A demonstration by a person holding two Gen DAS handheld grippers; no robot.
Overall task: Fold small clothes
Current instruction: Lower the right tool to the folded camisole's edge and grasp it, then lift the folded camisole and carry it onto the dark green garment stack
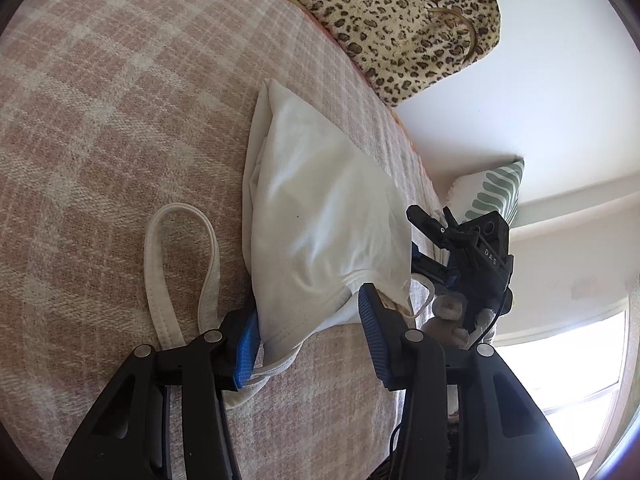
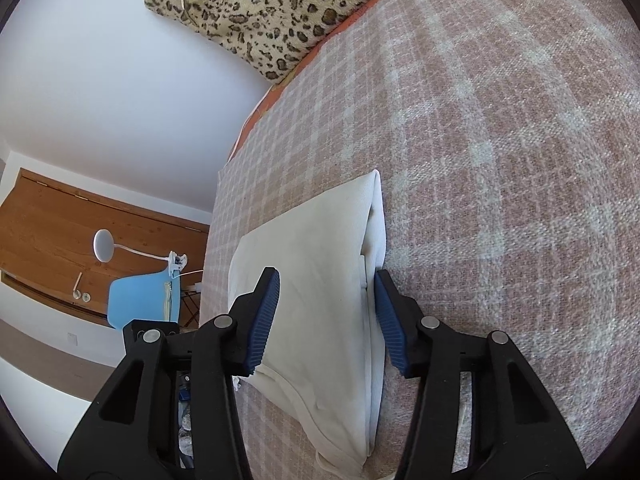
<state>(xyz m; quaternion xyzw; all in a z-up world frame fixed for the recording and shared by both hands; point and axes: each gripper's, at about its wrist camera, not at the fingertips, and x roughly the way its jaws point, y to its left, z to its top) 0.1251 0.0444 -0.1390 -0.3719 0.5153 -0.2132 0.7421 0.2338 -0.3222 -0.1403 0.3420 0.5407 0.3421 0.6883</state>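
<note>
Left wrist view. A loose white strap loop is seen lying flat on the pink-and-cream plaid blanket at lower left of the frame. The white garment, partly folded, occupies the centre, with its hemmed edge toward the camera. The left tongs are set partly apart around that hem: the left blue pad is touching the cloth, while the right pad stands just beside it with a visible gap (no pinch is made). At upper right a leopard-print cushion is noted; at right of centre a leaf-patterned pillow and the other black tool are visible.

Right wrist view. At lower left a wooden door, a white lamp and a blue chair are recorded. In the centre, the folded garment is laid on the blanket, its doubled edge to the right. The right tongs are held moderately wide astride it; neither pad is seen pressing the cloth (contact at the left pad cannot be told).
</note>
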